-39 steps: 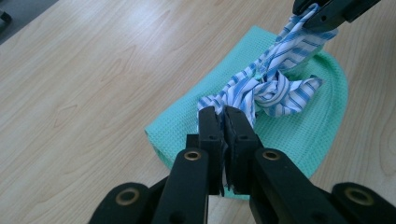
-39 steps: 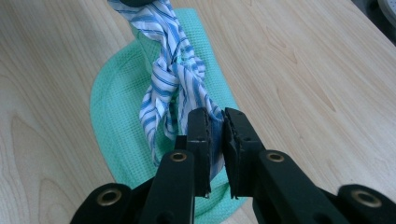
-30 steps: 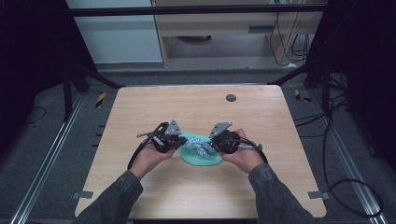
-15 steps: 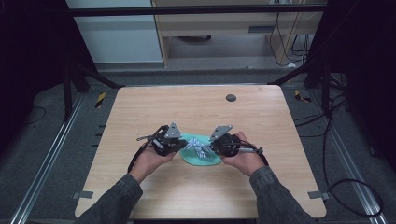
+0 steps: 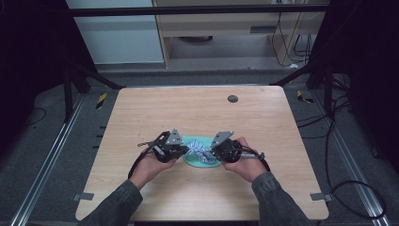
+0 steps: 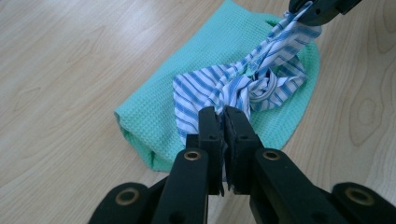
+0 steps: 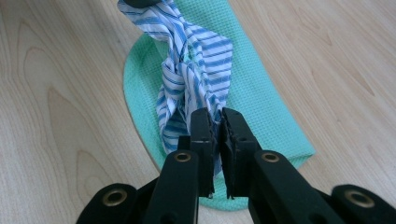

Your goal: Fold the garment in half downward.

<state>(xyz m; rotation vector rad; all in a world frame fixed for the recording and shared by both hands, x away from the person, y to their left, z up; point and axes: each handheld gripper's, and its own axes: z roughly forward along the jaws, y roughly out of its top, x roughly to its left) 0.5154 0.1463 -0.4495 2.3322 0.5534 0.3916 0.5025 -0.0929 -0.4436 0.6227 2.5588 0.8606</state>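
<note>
Now: wooden table (image 5: 141,113) | dark room | both grippers clenched on striped cloth (image 6: 219,88)

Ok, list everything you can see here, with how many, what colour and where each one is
striped cloth: one, blue and white, knotted, lying on the green cloth, an end clamped in each gripper
green cloth: one, mint green waffle weave, folded, on the table's near middle
table: one, light wood, centre of the high view
dark round spot: one, black, far part of the tabletop
left gripper: one, black, shut on one end of the striped cloth
right gripper: one, black, shut on the other end
hands: two, holding the grippers at the near edge, in dark sleeves
</note>
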